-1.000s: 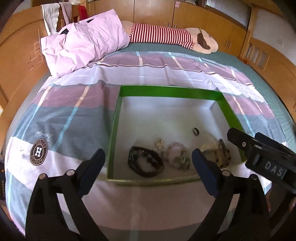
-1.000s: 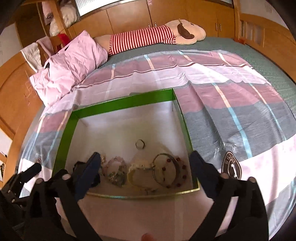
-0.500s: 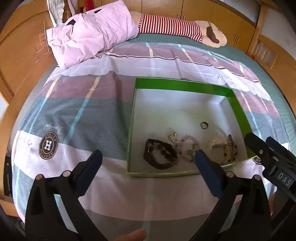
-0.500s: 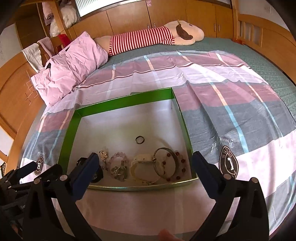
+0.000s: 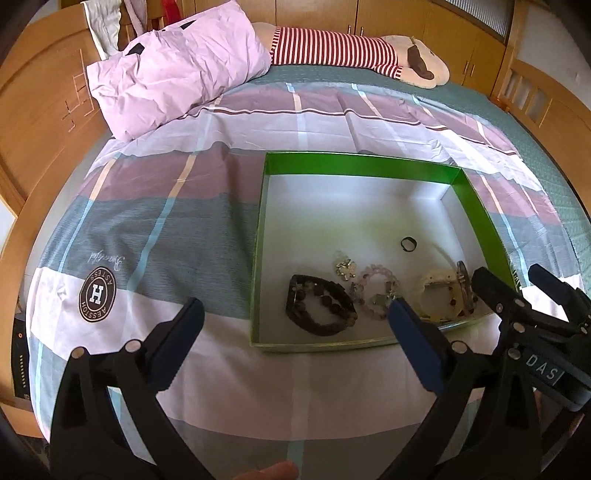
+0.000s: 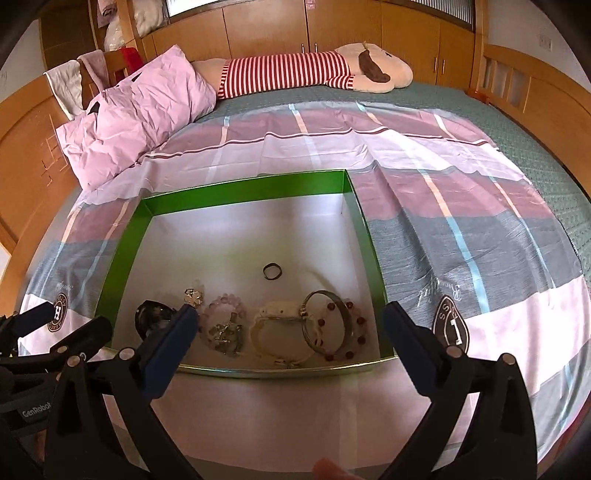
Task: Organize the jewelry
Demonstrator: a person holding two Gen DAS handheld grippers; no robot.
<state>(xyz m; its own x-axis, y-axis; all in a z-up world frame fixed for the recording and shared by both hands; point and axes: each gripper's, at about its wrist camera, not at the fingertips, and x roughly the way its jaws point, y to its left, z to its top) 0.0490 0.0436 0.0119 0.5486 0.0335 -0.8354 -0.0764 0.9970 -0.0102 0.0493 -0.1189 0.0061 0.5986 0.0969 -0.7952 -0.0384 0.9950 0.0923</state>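
Above the near edge of the green box [image 6: 255,188], the right gripper [image 6: 291,325] and left gripper [image 5: 295,317] hang spread and empty. Bracelets [image 6: 328,325] and a small ring [image 6: 272,272] lie along the box's near wall, likely gathered for sorting, on the bed [image 6: 480,229].

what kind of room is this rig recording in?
A bedroom, most likely in a home. The green box of jewelry sits on a made bed with a plaid cover, a pink pillow, a striped plush toy and wooden wardrobes behind.
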